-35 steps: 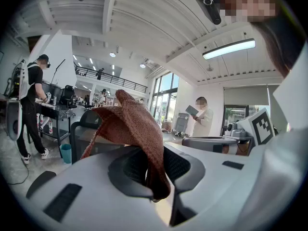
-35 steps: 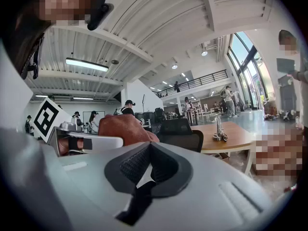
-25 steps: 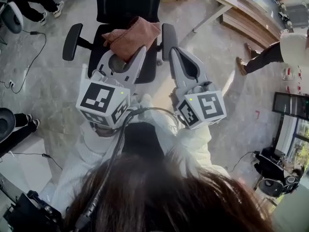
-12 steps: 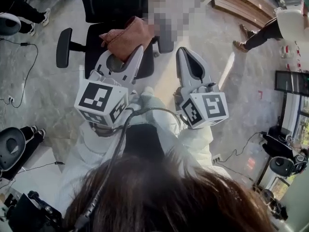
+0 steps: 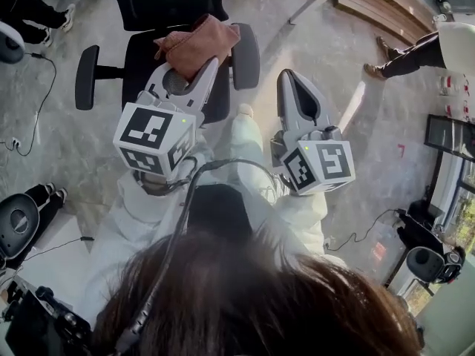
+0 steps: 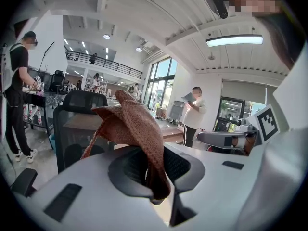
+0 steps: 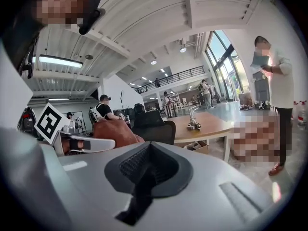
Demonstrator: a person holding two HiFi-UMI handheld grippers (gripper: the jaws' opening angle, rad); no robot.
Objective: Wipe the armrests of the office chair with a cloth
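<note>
Holding: left gripper has its jaws clamped on the cloth; right gripper has its jaws pressed together with nothing between them.

Hidden / unclear:
- Office chair: the seat is mostly covered by the left gripper and cloth; its base cannot be seen.
- Table: in the head view only a leg and a strip of its edge show at the top border.
- The cloth's lower end disappears between the dark pads in the left gripper view, so how deep it sits cannot be told.

Cloth: bunched, reddish-brown. In the left gripper view its long axis runs roughly upright out of the jaws, with the peak leaning left. In the head view it spreads crosswise over the seat, between the two armrests and touching neither.

The chair stands off the table's near corner, on the side away from the right gripper.
</note>
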